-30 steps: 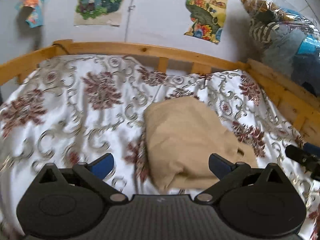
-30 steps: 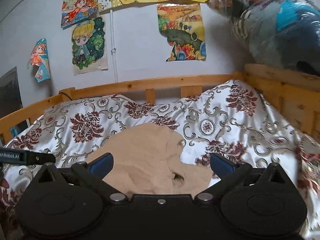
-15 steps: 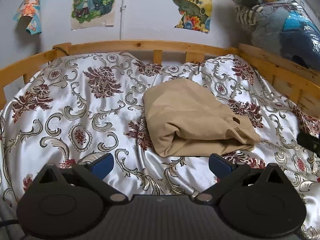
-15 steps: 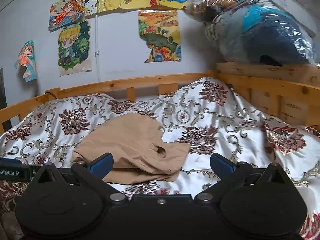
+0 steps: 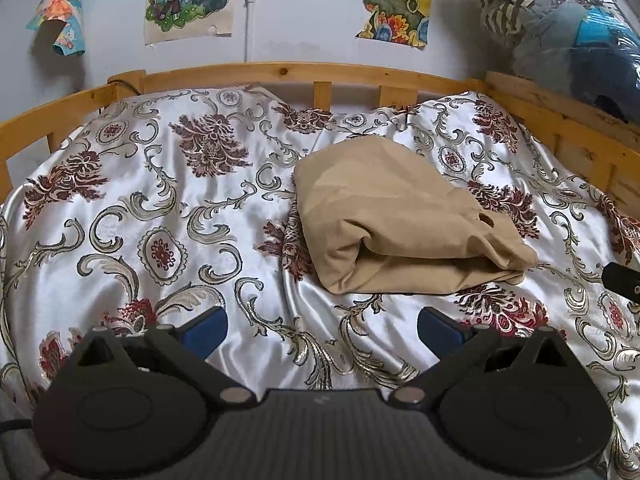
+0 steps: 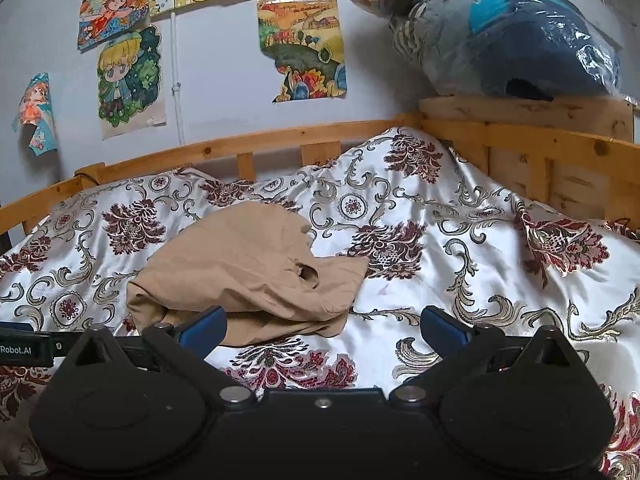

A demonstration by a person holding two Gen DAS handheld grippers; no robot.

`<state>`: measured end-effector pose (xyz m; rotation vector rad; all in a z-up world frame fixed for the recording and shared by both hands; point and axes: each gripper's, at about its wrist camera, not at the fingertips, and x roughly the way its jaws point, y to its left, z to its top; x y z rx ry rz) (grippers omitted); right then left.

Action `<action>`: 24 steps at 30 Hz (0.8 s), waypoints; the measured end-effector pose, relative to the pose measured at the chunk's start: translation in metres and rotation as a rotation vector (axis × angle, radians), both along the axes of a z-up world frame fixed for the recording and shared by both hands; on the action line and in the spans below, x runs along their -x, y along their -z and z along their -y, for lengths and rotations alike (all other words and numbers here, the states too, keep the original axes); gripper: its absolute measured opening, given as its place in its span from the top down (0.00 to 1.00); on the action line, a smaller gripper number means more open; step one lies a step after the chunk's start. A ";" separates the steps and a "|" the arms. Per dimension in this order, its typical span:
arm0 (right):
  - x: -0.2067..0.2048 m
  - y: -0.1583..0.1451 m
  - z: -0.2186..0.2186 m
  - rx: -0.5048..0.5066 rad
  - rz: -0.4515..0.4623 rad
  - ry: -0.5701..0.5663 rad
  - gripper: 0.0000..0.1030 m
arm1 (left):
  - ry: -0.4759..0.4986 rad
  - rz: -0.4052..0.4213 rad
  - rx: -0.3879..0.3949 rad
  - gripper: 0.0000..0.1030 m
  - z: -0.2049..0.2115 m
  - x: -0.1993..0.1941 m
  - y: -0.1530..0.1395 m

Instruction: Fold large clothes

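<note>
I have the left gripper (image 5: 319, 327) spread wide with nothing between its blue fingertips (image 5: 204, 330), hanging above the near part of the bed (image 5: 168, 216). The right gripper (image 6: 320, 326) is just as wide apart and also empty. The tan garment (image 5: 384, 216) lies folded into a compact bundle on the floral bedspread (image 5: 120, 208), a little right of the middle in my left view and just beyond the left fingertip in my right view (image 6: 248, 264). Its layers are stacked, with a rounded fold at the near left corner and a small hole-like opening on the right side. Neither gripper touches it. A wooden rail (image 5: 280, 74) runs round the far and right sides of the bed. Drawings (image 6: 302, 46) hang on the far wall, and a plastic-wrapped bundle (image 6: 504, 32) sits on the ledge at the far right.
</note>
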<state>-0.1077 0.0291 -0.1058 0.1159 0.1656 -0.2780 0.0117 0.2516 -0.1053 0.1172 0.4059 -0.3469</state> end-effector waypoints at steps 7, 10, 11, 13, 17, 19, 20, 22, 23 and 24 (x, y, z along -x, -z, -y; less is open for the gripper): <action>-0.002 0.000 0.000 0.001 -0.009 -0.007 0.01 | 0.005 0.004 0.001 0.01 -0.001 -0.001 0.000; -0.002 0.000 -0.001 0.001 -0.011 -0.007 0.01 | 0.005 0.004 0.001 0.01 -0.002 -0.001 0.000; -0.002 0.000 -0.001 0.000 -0.011 -0.007 0.01 | 0.005 0.003 0.000 0.01 -0.002 -0.001 0.000; -0.002 0.000 -0.001 0.001 -0.011 -0.008 0.01 | 0.008 0.005 -0.001 0.01 -0.002 -0.001 0.000; -0.003 0.001 -0.001 -0.001 -0.013 -0.008 0.01 | 0.013 0.007 -0.003 0.01 -0.002 -0.001 0.001; -0.003 0.001 -0.001 0.000 -0.012 -0.008 0.01 | 0.015 0.008 -0.003 0.01 -0.002 0.000 0.000; -0.002 0.001 -0.001 -0.001 -0.013 -0.008 0.01 | 0.015 0.008 -0.003 0.01 -0.002 -0.001 0.000; -0.003 0.001 -0.001 -0.001 -0.012 -0.008 0.01 | 0.018 0.008 -0.005 0.01 -0.002 0.000 0.000; -0.003 0.001 -0.001 -0.001 -0.013 -0.008 0.01 | 0.017 0.008 -0.006 0.01 -0.002 -0.001 0.001; -0.002 0.001 -0.001 -0.002 -0.013 -0.007 0.01 | 0.017 0.008 -0.006 0.01 -0.003 -0.001 0.001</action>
